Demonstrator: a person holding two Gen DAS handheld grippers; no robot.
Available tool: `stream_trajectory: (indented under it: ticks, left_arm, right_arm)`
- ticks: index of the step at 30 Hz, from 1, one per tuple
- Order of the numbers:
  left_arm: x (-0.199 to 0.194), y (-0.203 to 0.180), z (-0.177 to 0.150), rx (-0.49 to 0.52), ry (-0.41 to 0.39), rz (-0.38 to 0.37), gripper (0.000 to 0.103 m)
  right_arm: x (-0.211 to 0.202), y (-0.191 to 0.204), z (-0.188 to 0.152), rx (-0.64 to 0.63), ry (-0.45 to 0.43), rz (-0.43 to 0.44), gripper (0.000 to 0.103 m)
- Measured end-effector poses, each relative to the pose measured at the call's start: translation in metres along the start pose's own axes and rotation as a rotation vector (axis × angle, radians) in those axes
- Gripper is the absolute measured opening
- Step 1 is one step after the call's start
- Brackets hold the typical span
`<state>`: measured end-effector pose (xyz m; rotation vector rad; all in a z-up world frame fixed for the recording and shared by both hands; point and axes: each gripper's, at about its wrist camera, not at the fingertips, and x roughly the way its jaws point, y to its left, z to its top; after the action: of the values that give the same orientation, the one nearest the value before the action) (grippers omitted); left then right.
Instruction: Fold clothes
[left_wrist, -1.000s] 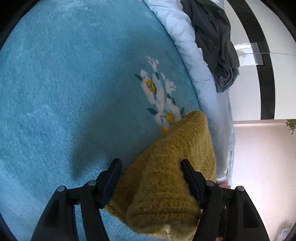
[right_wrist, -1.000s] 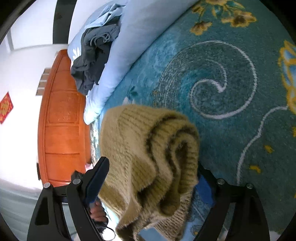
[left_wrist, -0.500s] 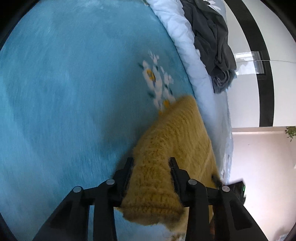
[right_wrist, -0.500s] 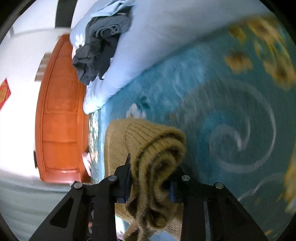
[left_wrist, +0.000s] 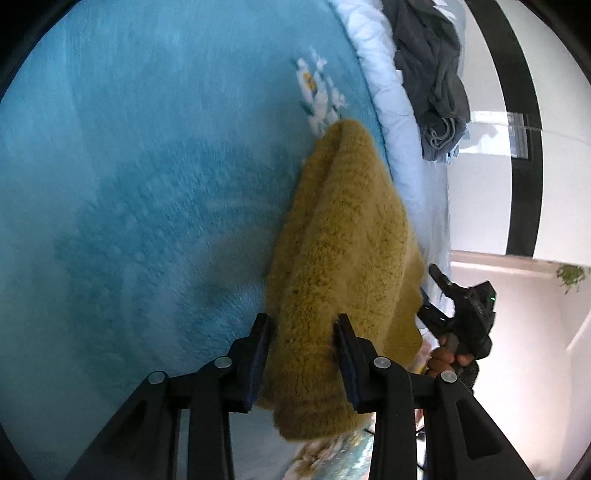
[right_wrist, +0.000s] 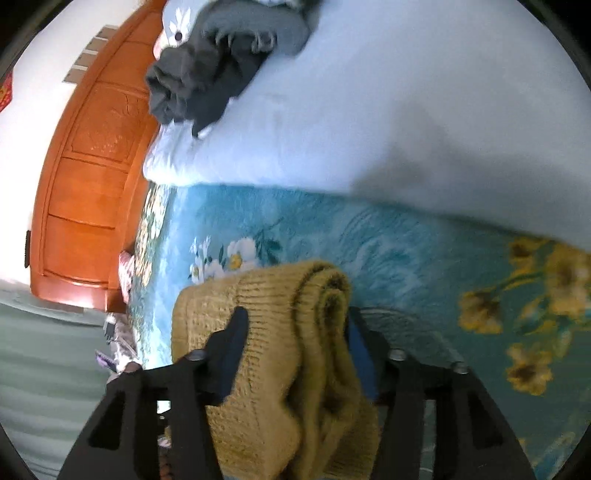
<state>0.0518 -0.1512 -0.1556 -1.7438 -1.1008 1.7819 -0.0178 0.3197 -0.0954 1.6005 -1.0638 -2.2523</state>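
A mustard-yellow knitted sweater (left_wrist: 343, 236) hangs bunched over a blue floral blanket (left_wrist: 147, 166). My left gripper (left_wrist: 303, 328) is shut on one thick edge of the sweater. My right gripper (right_wrist: 295, 325) is shut on a rolled, folded edge of the same sweater (right_wrist: 288, 332). The right gripper and the hand that holds it also show in the left wrist view (left_wrist: 461, 310), beyond the sweater. The sweater is lifted between the two grippers above the blanket (right_wrist: 388, 240).
A pale blue quilt (right_wrist: 369, 110) lies along the blanket's edge, with a heap of dark grey clothes (right_wrist: 207, 85) on it; both show in the left wrist view too (left_wrist: 432, 70). An orange wooden headboard (right_wrist: 88, 177) stands at the left.
Both grippers closed on the sweater from open a second ago, then lifted and pulled it taut. Both views swung towards the quilt and the grey clothes.
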Motion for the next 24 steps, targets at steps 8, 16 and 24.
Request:
stream_trajectory:
  ticks: [8, 16, 24]
  left_arm:
    - [-0.001, -0.015, 0.01, 0.021, -0.037, 0.022, 0.039]
    - [0.0, -0.029, -0.002, 0.059, -0.004, 0.06, 0.037]
    - [-0.005, -0.02, -0.007, -0.028, -0.004, -0.041, 0.025]
  right_arm:
    - [-0.022, 0.0, -0.072, -0.041, 0.069, -0.007, 0.057]
    - [-0.02, 0.01, -0.098, -0.002, 0.067, 0.063, 0.043]
    - [-0.011, 0.02, -0.084, -0.011, 0.122, -0.01, 0.013]
